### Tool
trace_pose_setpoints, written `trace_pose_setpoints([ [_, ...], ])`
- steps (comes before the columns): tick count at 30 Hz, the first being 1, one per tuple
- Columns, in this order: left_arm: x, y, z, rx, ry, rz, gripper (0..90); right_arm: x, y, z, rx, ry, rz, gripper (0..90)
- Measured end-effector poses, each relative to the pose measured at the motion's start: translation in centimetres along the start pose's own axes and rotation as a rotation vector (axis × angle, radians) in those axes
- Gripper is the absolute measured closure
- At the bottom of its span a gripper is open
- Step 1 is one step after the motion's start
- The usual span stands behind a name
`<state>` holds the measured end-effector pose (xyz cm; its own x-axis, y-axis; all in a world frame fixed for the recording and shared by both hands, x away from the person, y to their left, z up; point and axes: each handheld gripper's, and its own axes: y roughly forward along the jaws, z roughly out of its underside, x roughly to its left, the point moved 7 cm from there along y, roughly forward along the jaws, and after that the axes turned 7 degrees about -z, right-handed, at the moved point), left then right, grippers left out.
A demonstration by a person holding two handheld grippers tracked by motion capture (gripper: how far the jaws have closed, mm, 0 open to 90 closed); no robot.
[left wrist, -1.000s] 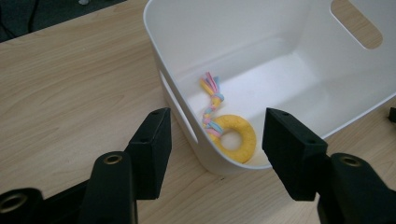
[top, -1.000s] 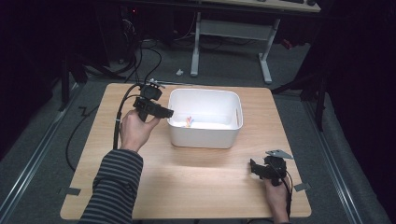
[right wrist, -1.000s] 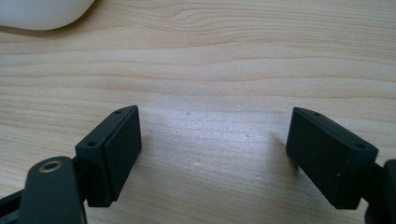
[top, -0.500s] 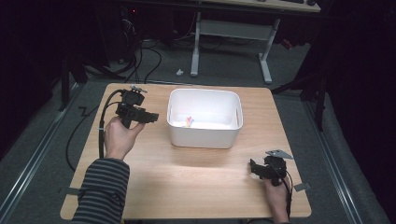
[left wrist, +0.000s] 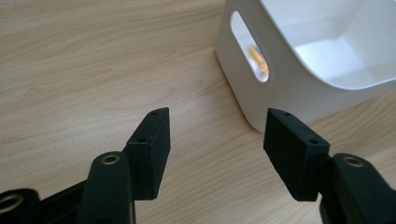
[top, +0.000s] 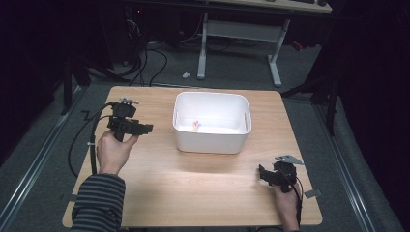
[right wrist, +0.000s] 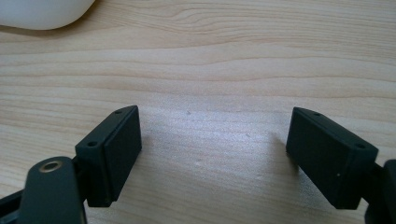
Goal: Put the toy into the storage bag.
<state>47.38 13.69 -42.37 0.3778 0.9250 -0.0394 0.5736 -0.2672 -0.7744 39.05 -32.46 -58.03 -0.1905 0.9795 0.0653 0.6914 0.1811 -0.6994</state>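
High view: a white plastic bin [top: 211, 140] with rounded corners and cut-out handles sits at the far centre of the wooden table [top: 203, 188], a small orange-and-yellow item [top: 195, 125] inside. Left gripper [top: 145, 128], jaws apart and empty, hovers just left of it. Right gripper [top: 262, 174] rests near right, open on nothing.

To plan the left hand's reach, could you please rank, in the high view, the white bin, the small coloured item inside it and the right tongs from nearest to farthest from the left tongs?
1. White bin, just beside the left tongs.
2. Small coloured item, on the bin's floor, toward its near-left part.
3. Right tongs, at the table's near right corner.
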Motion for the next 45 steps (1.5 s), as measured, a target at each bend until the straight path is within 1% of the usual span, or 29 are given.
trace_pose_setpoints([
  [5, 0.7, 0.4, 1.3, 0.002, -0.026, -0.002, 41.6, 0.0, 0.0, 0.0, 0.000, 0.000, 0.000, 18.1],
  [11, 1.4, 1.0, 3.3, 0.013, -0.057, 0.002, 41.2, 0.0, 0.0, 0.0, 0.000, -0.001, -0.001, 18.1],
  [12, 1.5, 1.2, 3.7, 0.013, -0.064, -0.001, 41.1, 0.0, 0.0, 0.0, 0.000, -0.001, -0.001, 18.1],
  [14, 1.7, 1.5, 4.5, 0.024, -0.054, -0.025, 40.8, 0.0, 0.0, 0.0, 0.000, -0.001, -0.001, 18.1],
  [15, 1.6, 1.7, 4.8, 0.028, -0.050, -0.031, 40.7, 0.0, 0.0, 0.0, 0.000, -0.001, -0.001, 18.1],
  [17, 1.6, 2.0, 5.5, 0.030, -0.055, -0.028, 40.5, 0.0, 0.0, 0.0, 0.000, -0.001, -0.001, 18.1],
  [20, 1.5, 2.7, 6.7, 0.036, -0.058, -0.040, 40.1, 0.0, 0.0, 0.0, 0.000, -0.001, 0.000, 18.1],
  [25, 1.3, 3.9, 8.3, 0.056, -0.070, -0.037, 39.9, 0.0, 0.0, 0.0, 0.000, -0.001, -0.001, 18.1],
  [27, 1.2, 4.3, 8.9, 0.058, -0.065, -0.030, 39.4, 0.0, 0.0, 0.0, 0.000, -0.001, 0.000, 18.1],
  [29, 1.0, 4.6, 9.5, 0.060, -0.050, -0.033, 38.4, 0.0, 0.0, 0.0, 0.001, -0.001, 0.000, 18.1],
  [32, 0.7, 5.3, 10.5, 0.065, -0.047, -0.028, 38.0, 0.0, 0.0, 0.0, 0.000, -0.001, 0.000, 18.1],
  [33, 0.6, 5.5, 10.8, 0.063, -0.052, -0.027, 37.8, 0.0, 0.0, 0.0, 0.000, 0.001, 0.000, 18.1],
  [35, 0.4, 6.0, 11.5, 0.065, -0.067, -0.009, 37.2, 0.0, 0.0, 0.0, 0.000, 0.001, 0.000, 18.1],
  [37, 0.3, 6.8, 12.3, 0.071, -0.075, -0.010, 36.9, 0.0, 0.0, 0.0, 0.000, 0.001, 0.000, 18.1],
  [40, 0.2, 7.7, 13.3, 0.057, -0.081, -0.038, 37.1, 0.0, 0.0, 0.0, 0.001, 0.001, 0.000, 18.1],
  [41, 0.2, 7.9, 13.6, 0.050, -0.075, -0.053, 37.1, 0.0, 0.0, 0.0, 0.000, 0.001, 0.000, 18.1],
  [42, 0.2, 8.0, 13.7, 0.025, -0.068, -0.068, 36.9, 0.0, 0.0, 0.0, 0.000, 0.001, 0.000, 18.1],
  [43, 0.1, 8.0, 13.8, 0.003, -0.069, -0.079, 36.9, 0.0, 0.0, 0.0, 0.000, 0.001, 0.000, 18.1],
  [45, -0.1, 8.1, 14.0, -0.031, -0.072, -0.084, 36.1, 0.0, 0.0, 0.0, 0.000, 0.001, 0.000, 18.1],
])
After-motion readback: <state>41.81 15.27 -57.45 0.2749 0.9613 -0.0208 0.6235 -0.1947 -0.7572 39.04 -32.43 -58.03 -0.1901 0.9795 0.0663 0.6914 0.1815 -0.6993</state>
